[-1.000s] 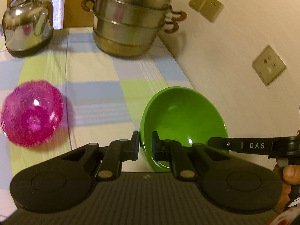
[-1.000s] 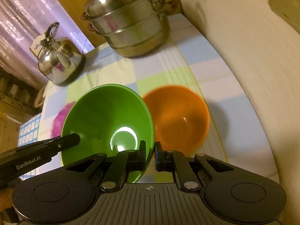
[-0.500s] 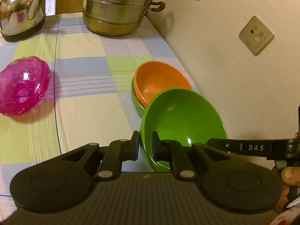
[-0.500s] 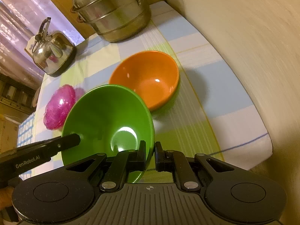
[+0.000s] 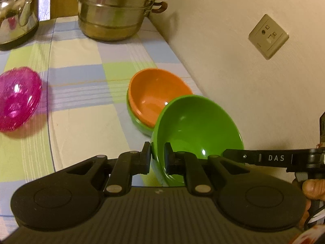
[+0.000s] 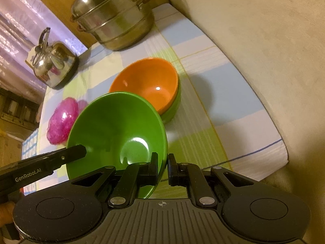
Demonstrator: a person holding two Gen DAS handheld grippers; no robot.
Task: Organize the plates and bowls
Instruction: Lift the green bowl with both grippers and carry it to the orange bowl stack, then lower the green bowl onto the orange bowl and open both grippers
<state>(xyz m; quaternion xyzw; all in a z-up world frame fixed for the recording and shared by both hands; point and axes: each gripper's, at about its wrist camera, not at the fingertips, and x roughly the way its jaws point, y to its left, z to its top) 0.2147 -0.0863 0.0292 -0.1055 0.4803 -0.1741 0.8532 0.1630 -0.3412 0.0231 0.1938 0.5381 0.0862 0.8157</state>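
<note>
Both grippers hold one green bowl [image 5: 195,126] by opposite rims, above the table. My left gripper [image 5: 158,158] is shut on its near left rim. My right gripper [image 6: 162,167] is shut on its right rim; the bowl also shows in the right wrist view [image 6: 115,126]. Just beyond it an orange bowl [image 5: 156,99] sits nested in another green bowl [image 5: 136,120] on the checked tablecloth, near the wall; the stack also shows in the right wrist view [image 6: 148,83]. A pink glass bowl [image 5: 16,99] stands to the left.
A large steel steamer pot [image 5: 115,10] and a steel kettle [image 5: 16,16] stand at the back of the table. The wall [image 5: 254,71] with sockets runs along the right. The table edge [image 6: 264,148] is near on the right.
Both grippers have carried the green bowl back and up from over the stack. The orange bowl nested in the other green bowl has come into view beyond it.
</note>
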